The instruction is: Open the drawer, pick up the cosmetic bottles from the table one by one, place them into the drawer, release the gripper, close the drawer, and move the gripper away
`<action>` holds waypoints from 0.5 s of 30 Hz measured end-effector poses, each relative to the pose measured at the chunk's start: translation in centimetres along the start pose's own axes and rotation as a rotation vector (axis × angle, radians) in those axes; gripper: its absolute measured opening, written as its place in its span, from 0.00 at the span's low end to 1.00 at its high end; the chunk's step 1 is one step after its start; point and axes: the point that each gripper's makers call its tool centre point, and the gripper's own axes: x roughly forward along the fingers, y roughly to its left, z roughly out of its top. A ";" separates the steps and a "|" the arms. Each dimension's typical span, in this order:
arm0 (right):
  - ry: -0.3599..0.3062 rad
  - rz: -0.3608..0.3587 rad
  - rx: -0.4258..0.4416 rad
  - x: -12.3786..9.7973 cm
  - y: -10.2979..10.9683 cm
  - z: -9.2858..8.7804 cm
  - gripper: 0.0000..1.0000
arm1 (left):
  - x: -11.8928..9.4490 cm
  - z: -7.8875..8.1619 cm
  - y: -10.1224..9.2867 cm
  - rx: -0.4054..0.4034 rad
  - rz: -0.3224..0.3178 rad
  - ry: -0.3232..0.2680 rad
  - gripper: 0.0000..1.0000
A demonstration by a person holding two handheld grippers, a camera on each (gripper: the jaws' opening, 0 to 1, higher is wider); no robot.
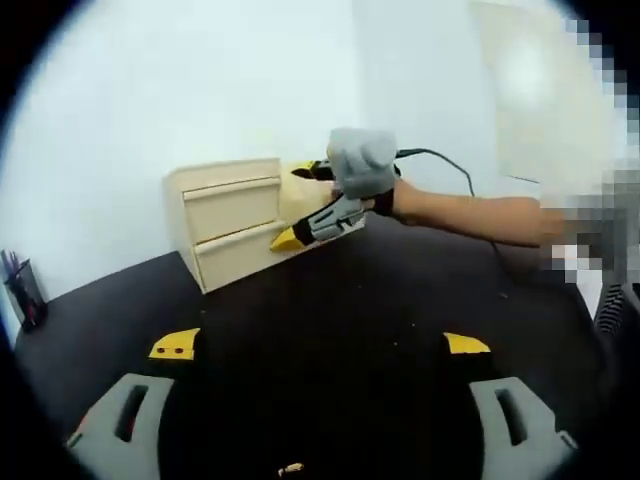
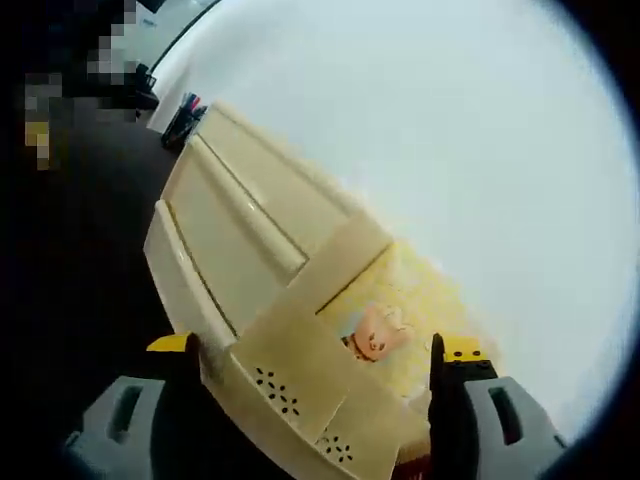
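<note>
A pale wooden drawer unit (image 1: 230, 215) stands at the back of the black table (image 1: 330, 300). A gloved hand (image 1: 360, 160) holds my right gripper (image 1: 296, 206) against the unit's right end, yellow tips spread wide. In the right gripper view the unit (image 2: 240, 230) is very close. A drawer (image 2: 300, 385) stands pulled out, and a pinkish bottle-like item (image 2: 375, 335) lies inside it. My right gripper (image 2: 315, 348) is open, one jaw on each side of the drawer's front. My left gripper (image 1: 320, 345) hovers open over the table, nothing between its jaws.
A dark pen holder (image 1: 25, 290) stands at the table's far left edge and also shows as the pen holder (image 2: 185, 115) behind the unit. The person's forearm (image 1: 470, 212) and a cable reach in from the right. A white wall is behind.
</note>
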 end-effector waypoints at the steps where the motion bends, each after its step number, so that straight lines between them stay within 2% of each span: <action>1: 0.004 0.003 0.008 -0.1 0.1 -0.1 0.92 | 0.0 0.0 0.0 0.000 0.000 0.001 0.96; 7: -0.004 0.002 0.004 -0.9 0.2 -0.2 0.90 | 0.0 0.0 0.1 -0.001 0.002 0.000 0.96; 9: -0.012 0.006 0.012 -1.4 0.2 -0.1 0.89 | -0.2 0.2 0.7 -0.016 0.011 -0.006 0.95; 10: -0.014 0.010 0.024 -1.8 0.2 -0.1 0.89 | -0.4 0.3 1.3 -0.074 0.041 -0.016 0.93; 12: -0.024 0.012 0.023 -2.3 0.2 0.0 0.88 | -0.7 1.2 1.6 -0.130 0.036 -0.068 0.89; 15: -0.048 0.019 0.010 -3.7 -0.2 0.3 0.86 | -1.4 2.2 2.2 -0.132 0.063 -0.123 0.87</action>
